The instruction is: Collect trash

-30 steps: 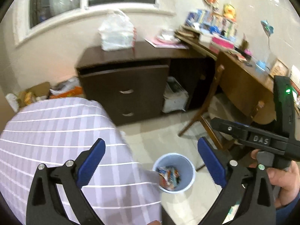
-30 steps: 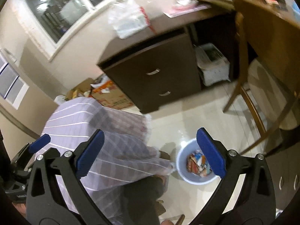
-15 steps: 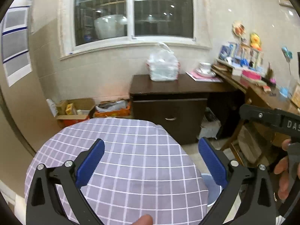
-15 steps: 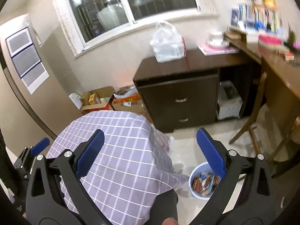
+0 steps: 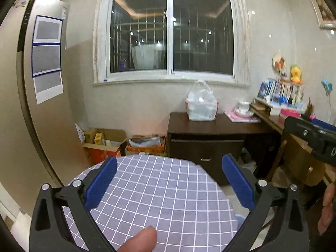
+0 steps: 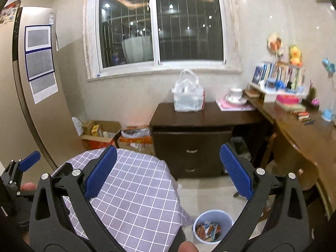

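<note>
A light blue bin with several colourful wrappers in it stands on the tiled floor beside the round table with a purple checked cloth. My right gripper is open and empty, held above the table edge and the bin. My left gripper is open and empty above the tabletop. In the left wrist view only a sliver of the bin shows past the cloth. The left gripper's body shows at the left edge of the right wrist view.
A dark drawer cabinet with a white plastic bag stands under the window. Cardboard boxes sit on the floor at left. A cluttered wooden desk and a chair are at right.
Both grippers have tilted up from looking down at the bin and floor to looking level across the table toward the window. Both stayed open.
</note>
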{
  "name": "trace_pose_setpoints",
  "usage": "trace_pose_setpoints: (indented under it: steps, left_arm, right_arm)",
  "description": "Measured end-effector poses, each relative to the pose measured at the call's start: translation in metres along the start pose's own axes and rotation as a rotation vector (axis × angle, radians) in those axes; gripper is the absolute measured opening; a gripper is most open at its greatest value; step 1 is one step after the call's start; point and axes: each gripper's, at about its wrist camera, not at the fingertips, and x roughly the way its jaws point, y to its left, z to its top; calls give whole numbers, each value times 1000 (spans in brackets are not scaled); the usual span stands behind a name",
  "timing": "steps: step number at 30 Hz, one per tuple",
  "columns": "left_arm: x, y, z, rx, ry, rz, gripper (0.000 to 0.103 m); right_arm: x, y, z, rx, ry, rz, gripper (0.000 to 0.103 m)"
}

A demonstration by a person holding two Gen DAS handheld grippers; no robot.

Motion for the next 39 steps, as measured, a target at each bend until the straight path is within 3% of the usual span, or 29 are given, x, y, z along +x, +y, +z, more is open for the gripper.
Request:
trace_pose_setpoints:
  steps: [10, 39]
  left_arm:
    - [-28, 1, 8, -34, -50, -6, 98]
    - [-37, -4, 14, -19, -73, 24, 98]
  right_arm:
    - [-36, 16, 10, -41, -102, -40, 97]
    - [-34, 19, 8, -31, -92, -38, 97]
